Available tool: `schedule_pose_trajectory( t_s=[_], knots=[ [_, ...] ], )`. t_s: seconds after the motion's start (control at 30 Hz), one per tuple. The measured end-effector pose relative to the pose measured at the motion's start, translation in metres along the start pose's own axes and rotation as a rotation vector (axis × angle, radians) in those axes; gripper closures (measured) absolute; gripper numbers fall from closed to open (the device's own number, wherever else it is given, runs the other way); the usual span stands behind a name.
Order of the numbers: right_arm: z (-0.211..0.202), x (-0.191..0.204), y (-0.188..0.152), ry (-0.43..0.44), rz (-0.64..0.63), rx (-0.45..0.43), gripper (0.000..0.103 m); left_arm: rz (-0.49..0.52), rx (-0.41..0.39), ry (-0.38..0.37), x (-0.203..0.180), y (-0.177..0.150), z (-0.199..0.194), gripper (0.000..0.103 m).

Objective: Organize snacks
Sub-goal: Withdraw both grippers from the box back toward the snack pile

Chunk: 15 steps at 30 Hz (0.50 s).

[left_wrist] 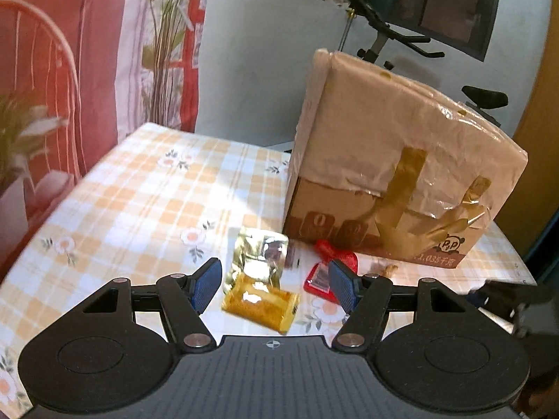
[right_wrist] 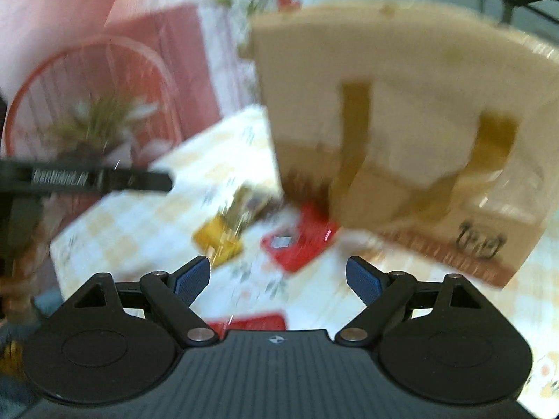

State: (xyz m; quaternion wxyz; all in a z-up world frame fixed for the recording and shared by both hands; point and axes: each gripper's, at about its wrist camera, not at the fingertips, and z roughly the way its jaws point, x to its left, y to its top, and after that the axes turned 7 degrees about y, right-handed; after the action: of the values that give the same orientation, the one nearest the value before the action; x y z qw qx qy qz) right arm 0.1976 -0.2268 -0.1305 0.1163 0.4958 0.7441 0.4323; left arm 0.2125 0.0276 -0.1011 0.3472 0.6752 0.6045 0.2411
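Left wrist view: left gripper (left_wrist: 276,284) jaws spread wide, empty, above the checked tablecloth (left_wrist: 139,188). Gold foil snack packet (left_wrist: 260,281) lies between the fingers, on the cloth. Red snack packet (left_wrist: 328,272) just right of it, touching the taped cardboard box (left_wrist: 391,160).

Right wrist view, motion-blurred: right gripper (right_wrist: 278,277) jaws wide, nothing held. Gold packet and red packet lie ahead near the box; another red packet (right_wrist: 251,323) partly hidden under the gripper body.

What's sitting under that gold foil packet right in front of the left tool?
Under the gold foil packet, the yellow snack pack is partly visible; its far end is covered. Both lie on the checked tablecloth. Anything else beneath is hidden.
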Motion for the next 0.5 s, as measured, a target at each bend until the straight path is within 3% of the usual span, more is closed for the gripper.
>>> schedule_pose_trajectory(
  t_s=[0.2, 0.5],
  knots=[
    [0.019, 0.011, -0.022, 0.035, -0.055, 0.109, 0.016, -0.018, 0.019, -0.005, -0.007, -0.016, 0.001, 0.033],
    [0.036, 0.025, -0.040, 0.063, -0.121, 0.182, 0.016, -0.040, 0.060, 0.018, -0.005, -0.029, 0.007, 0.033]
  ],
)
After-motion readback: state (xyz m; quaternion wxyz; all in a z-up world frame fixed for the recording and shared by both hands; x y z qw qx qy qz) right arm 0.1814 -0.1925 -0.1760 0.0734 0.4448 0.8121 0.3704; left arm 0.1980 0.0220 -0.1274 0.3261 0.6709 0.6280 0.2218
